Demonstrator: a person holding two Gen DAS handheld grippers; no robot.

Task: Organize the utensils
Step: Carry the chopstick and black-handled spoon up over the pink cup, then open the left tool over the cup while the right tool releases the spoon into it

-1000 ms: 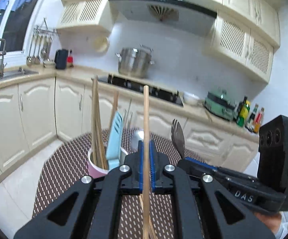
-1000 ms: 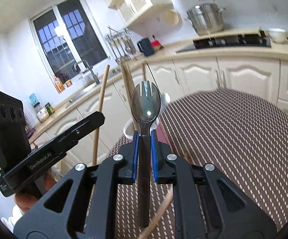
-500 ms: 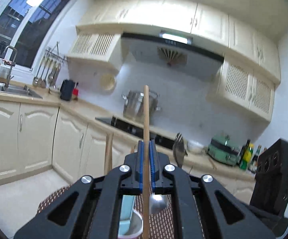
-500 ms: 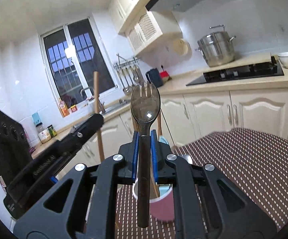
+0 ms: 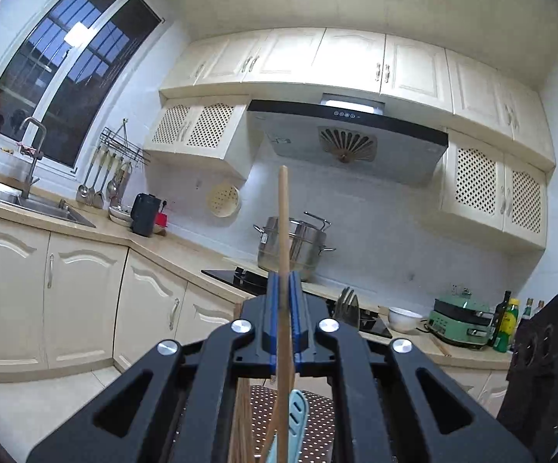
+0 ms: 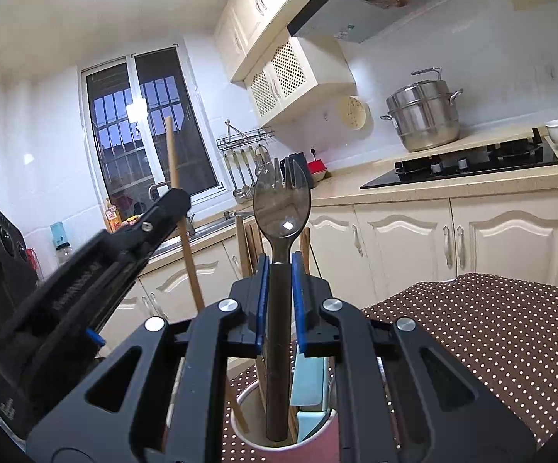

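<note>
- Left wrist view: your left gripper [image 5: 283, 308] is clamped tight on a wooden chopstick [image 5: 283, 231], which stands nearly upright between the blue pads [image 5: 273, 308]. Its top rises well above the jaws, against the steel pot [image 5: 309, 247] on the far counter.
- Below the jaws, the chopstick's lower part runs down beside a light blue spatula [image 5: 298, 405] and other wooden sticks [image 5: 236, 424], over the dotted tablecloth [image 5: 317, 416]. The cup itself is hidden here.
- The stick looks light, stiff and smooth. Held near its middle, as it is, it should pivot little, but it could slide if you ease the grip.
- Right wrist view: your right gripper [image 6: 279, 297] is closed on the neck of a dark spork [image 6: 282, 212], bowl and tines up, just under the bowl.
- The spork's handle hangs straight down, and its end seems already inside the pink cup [image 6: 248, 424]. The cup stands on the table and already holds the blue spatula and wooden sticks.
- The spork looks rigid, glossy and fairly light. A grip on the narrow neck keeps it from swinging, yet the slick surface may let it drop fast once released.
- The left gripper also shows here at the left, with its chopstick slanting down towards the cup's rim.
</note>
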